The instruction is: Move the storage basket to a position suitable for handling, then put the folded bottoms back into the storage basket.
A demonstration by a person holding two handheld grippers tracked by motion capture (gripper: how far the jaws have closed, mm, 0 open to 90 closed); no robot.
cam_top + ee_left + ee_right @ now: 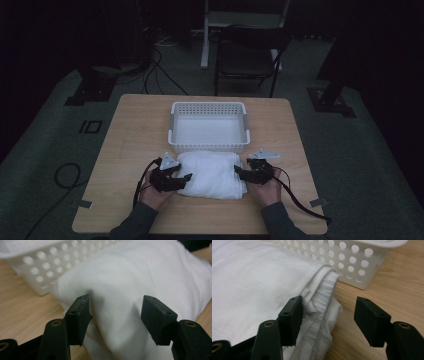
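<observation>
a folded white cloth point(212, 175) is laid on the desk point(130, 130), just in front of the white basket point(209, 125), its long side from left to right. the left gripper point(116, 311) is placed at the left end, fingers apart around a fold, not pressing. the right gripper point(328, 315) is placed at the right end, its fingers open beside the hem.

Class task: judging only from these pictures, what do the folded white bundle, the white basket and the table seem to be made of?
Bundle: soft woven cloth, matte; creases, stitched hem. Basket: probably moulded plastic, smooth; even round holes. Table: pale wood or wood-look laminate; grain lines.
</observation>
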